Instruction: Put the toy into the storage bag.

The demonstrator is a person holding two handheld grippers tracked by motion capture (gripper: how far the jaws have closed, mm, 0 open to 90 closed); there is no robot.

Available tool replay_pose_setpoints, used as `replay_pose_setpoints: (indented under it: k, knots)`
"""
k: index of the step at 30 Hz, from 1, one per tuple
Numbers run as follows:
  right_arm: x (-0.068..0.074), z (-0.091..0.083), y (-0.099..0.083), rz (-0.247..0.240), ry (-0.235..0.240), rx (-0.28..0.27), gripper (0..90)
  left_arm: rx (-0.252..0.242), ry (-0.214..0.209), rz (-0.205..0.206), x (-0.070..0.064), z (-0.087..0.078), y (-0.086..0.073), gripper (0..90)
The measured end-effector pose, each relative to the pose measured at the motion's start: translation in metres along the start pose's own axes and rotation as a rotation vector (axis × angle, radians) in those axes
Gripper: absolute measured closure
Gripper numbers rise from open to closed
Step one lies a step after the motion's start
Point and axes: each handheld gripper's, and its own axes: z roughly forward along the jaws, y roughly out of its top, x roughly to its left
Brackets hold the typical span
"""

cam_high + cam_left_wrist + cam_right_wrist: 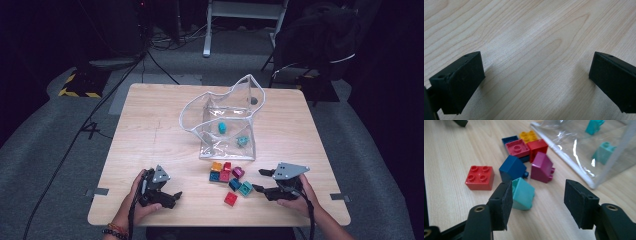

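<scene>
While both tools are resting low at the near edge of the desk, the right hand-held gripper is sitting spread wide and pinching nothing, its jaws pointing left at the teal brick nearest to it. The left hand-held gripper is likewise gaping over bare wood, well apart from the pile. Just beyond the teal brick, a red brick, a blue one and a magenta one are lying clustered. Farther still, the clear bag is standing open, already holding two teal pieces. Judging by this, the reach-to-pick step is underway; next, the right jaws need to be sliding forward around the teal brick and closing.
</scene>
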Motion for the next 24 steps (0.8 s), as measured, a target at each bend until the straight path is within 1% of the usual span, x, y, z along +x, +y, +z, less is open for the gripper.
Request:
replay_pose_setpoints:
  k: [2, 6, 10, 12, 16, 18, 19, 22, 24]
  knots:
    - [0.005, 0.005, -0.001, -0.021, 0.003, 0.014, 39.7, 0.000, 0.000, 0.000, 0.000, 0.000, 0.000, 0.2]
    - [0.011, 0.013, -0.005, -0.014, 0.030, 0.019, 39.1, 0.000, 0.000, 0.000, 0.000, 0.000, 0.000, 0.2]
    - [0.015, 0.021, -0.007, -0.011, 0.042, 0.028, 37.7, 0.000, 0.000, 0.000, 0.000, 0.000, 0.000, 0.2]
    - [0.016, 0.025, -0.008, -0.015, 0.043, 0.036, 37.0, 0.000, 0.000, 0.000, 0.000, 0.000, 0.000, 0.2]
    - [0.017, 0.033, -0.010, -0.004, 0.041, 0.047, 35.3, 0.000, 0.000, 0.000, 0.000, 0.000, 0.000, 0.2]
    - [0.017, 0.037, -0.010, -0.004, 0.030, 0.049, 34.1, 0.000, 0.000, 0.000, 0.000, 0.000, 0.000, 0.2]
    - [0.016, 0.038, -0.010, 0.008, 0.027, 0.046, 33.8, 0.000, 0.000, 0.000, 0.000, 0.000, 0.000, 0.2]
    - [0.015, 0.041, -0.011, 0.018, 0.016, 0.052, 32.8, 0.000, 0.000, 0.000, 0.000, 0.000, 0.000, 0.2]
    - [0.015, 0.041, -0.012, 0.030, 0.017, 0.055, 32.6, 0.000, 0.000, 0.000, 0.000, 0.000, 0.000, 0.2]
